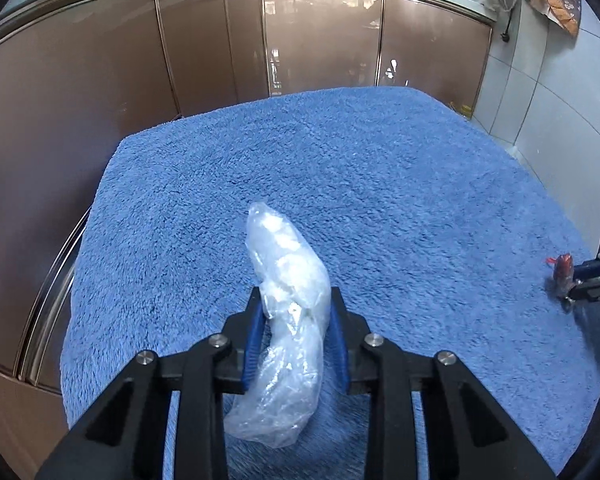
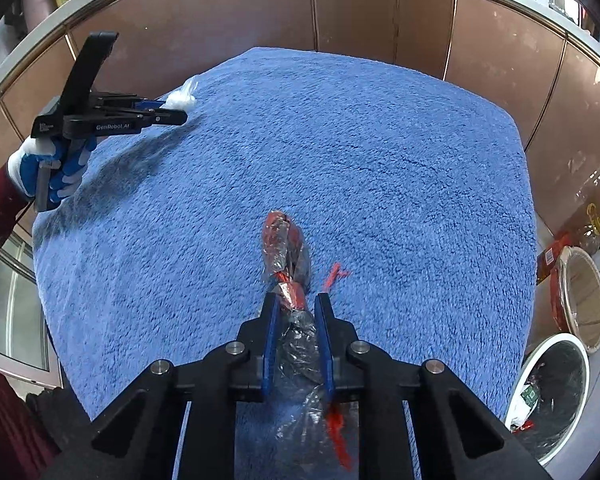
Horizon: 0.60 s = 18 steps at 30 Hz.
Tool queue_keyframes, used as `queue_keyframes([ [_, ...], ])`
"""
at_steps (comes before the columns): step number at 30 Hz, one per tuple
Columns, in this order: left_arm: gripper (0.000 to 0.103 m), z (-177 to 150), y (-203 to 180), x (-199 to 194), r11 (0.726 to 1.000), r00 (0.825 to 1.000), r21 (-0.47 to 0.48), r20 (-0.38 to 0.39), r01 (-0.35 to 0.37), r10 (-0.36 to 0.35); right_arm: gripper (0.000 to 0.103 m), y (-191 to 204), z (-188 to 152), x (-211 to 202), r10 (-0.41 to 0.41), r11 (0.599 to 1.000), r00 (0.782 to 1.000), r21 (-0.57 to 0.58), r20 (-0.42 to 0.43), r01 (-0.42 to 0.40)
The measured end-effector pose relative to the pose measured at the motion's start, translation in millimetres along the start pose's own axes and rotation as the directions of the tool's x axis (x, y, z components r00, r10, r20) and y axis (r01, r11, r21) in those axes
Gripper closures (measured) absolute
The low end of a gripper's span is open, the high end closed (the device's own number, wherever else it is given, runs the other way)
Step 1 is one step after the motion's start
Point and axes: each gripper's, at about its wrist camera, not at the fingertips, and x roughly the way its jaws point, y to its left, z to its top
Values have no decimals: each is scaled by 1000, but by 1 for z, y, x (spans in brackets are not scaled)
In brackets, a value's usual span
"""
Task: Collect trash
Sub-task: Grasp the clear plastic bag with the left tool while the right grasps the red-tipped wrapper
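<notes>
two grippers each hold a piece of trash over the blue towel (image 1: pixel 380 184)

the left gripper (image 1: pixel 296 304) is squeezed onto a clear plastic bag (image 1: pixel 288 280). the right gripper (image 2: pixel 296 308) is squeezed onto a red and silver wrapper (image 2: pixel 286 256). a trash bin (image 2: pixel 548 396) stands on the floor, near the right

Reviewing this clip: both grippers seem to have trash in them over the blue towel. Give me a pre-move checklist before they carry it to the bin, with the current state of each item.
1. Left gripper shut on the clear plastic wad: ok.
2. Right gripper shut on the red and silver wrapper: ok.
3. Both pieces lifted clear of the blue towel: cannot tell.
4. Nothing left behind: not ok, a small red scrap lies on the towel beside the wrapper.
5. Bin in sight: ok, the white-rimmed trash bin stands open at lower right of the right wrist view, trash already inside.
6. Wrapper tail free of snags: cannot tell.
</notes>
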Motion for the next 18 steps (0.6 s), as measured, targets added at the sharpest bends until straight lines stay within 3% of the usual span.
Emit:
queue_keyframes([
  [13, 75, 14, -41, -22, 1000, 999, -9, 22, 24, -24, 86, -4, -25, -1, 74, 996, 997, 45, 34, -75],
  [18, 75, 30, -70, -28, 998, 998, 30, 40, 50, -52, 91, -16, -33, -14, 88, 989, 989, 112, 117, -101],
])
